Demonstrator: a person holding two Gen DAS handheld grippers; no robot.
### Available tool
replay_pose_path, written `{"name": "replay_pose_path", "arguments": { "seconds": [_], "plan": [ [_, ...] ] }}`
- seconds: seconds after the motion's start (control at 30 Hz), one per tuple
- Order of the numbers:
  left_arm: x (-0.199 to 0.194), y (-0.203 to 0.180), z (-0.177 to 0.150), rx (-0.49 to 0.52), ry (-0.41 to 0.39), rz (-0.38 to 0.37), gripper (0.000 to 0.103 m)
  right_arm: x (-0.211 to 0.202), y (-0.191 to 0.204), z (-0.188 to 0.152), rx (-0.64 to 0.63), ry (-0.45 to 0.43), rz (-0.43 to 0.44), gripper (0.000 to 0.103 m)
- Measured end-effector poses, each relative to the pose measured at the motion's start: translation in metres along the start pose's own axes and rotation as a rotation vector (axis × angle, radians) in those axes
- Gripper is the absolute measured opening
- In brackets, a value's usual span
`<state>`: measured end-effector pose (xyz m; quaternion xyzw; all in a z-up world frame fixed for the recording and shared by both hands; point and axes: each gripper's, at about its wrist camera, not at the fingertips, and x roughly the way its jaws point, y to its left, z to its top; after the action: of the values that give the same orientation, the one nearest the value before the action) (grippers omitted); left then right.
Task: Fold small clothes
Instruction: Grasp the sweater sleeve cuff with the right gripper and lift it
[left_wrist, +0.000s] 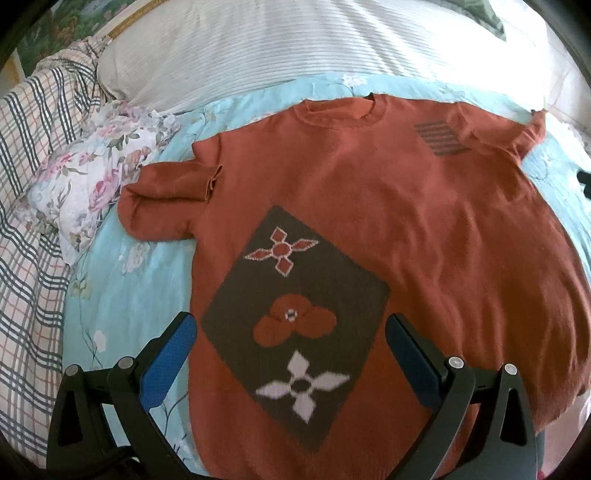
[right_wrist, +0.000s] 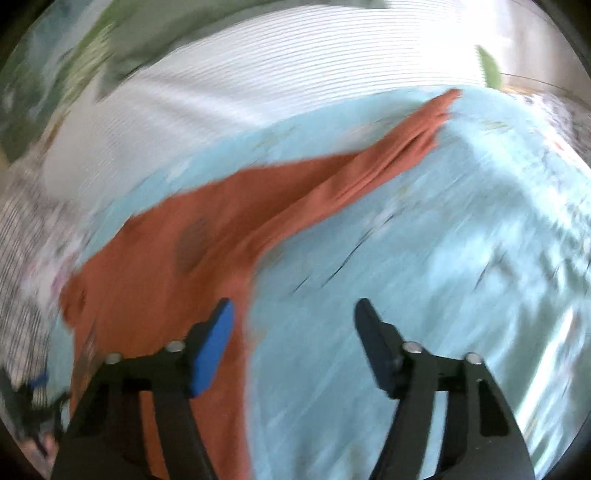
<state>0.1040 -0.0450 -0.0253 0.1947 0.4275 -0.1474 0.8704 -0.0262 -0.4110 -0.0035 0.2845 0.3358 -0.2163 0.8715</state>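
Observation:
A rust-orange knit sweater (left_wrist: 369, 206) lies flat, front up, on a light blue bedsheet (left_wrist: 140, 280). It has a dark diamond patch (left_wrist: 295, 295) with flower motifs. One sleeve (left_wrist: 166, 199) is doubled back on itself by the shoulder. My left gripper (left_wrist: 290, 321) hovers open over the lower part of the patch, with nothing held. The right wrist view is blurred. It shows the sweater (right_wrist: 177, 258) with its other sleeve (right_wrist: 388, 162) stretched out across the bedsheet (right_wrist: 424, 277). My right gripper (right_wrist: 294, 306) is open above the sheet, just beside the sweater's side edge, with nothing between its fingers.
A white ribbed pillow (left_wrist: 295, 44) lies past the collar. A floral pillow (left_wrist: 99, 177) and a plaid blanket (left_wrist: 33, 184) sit at the left. Bare blue sheet stretches to the right of the sweater in the right wrist view.

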Motion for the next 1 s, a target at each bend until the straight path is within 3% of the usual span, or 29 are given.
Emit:
{"name": "replay_pose_path", "arguments": {
  "seconds": [0.13,0.27,0.4,0.53,0.6,0.63,0.67,0.83,1.0],
  "plan": [
    [0.015,-0.001,0.008,-0.006,0.018,0.002,0.102,0.024,-0.049,0.066,0.094,-0.051,-0.08,0.05],
    [0.029,-0.007,0.01,0.017,0.035,0.025,0.102,0.044,-0.088,0.132,0.16,-0.092,-0.155,0.045],
    [0.05,-0.012,0.016,0.032,0.067,0.03,0.102,0.069,-0.113,0.175,0.192,-0.101,-0.226,0.045],
    [0.068,-0.013,0.025,0.021,0.093,0.014,0.102,0.088,-0.134,0.201,0.241,-0.106,-0.243,0.045],
    [0.074,-0.013,0.031,0.017,0.099,0.009,0.102,0.096,-0.138,0.209,0.236,-0.109,-0.255,0.037],
    [0.078,-0.013,0.034,0.016,0.101,0.007,0.102,0.101,-0.139,0.212,0.233,-0.103,-0.25,0.022],
    [0.08,-0.013,0.036,0.017,0.103,0.006,0.102,0.106,-0.14,0.214,0.231,-0.094,-0.244,0.012],
    [0.087,-0.014,0.041,0.014,0.108,0.0,0.102,0.099,-0.096,0.211,0.111,-0.101,-0.173,0.009],
    [0.083,-0.014,0.04,-0.003,0.095,-0.025,0.102,0.095,-0.012,0.188,-0.017,-0.048,0.001,0.008]
  ]
}}
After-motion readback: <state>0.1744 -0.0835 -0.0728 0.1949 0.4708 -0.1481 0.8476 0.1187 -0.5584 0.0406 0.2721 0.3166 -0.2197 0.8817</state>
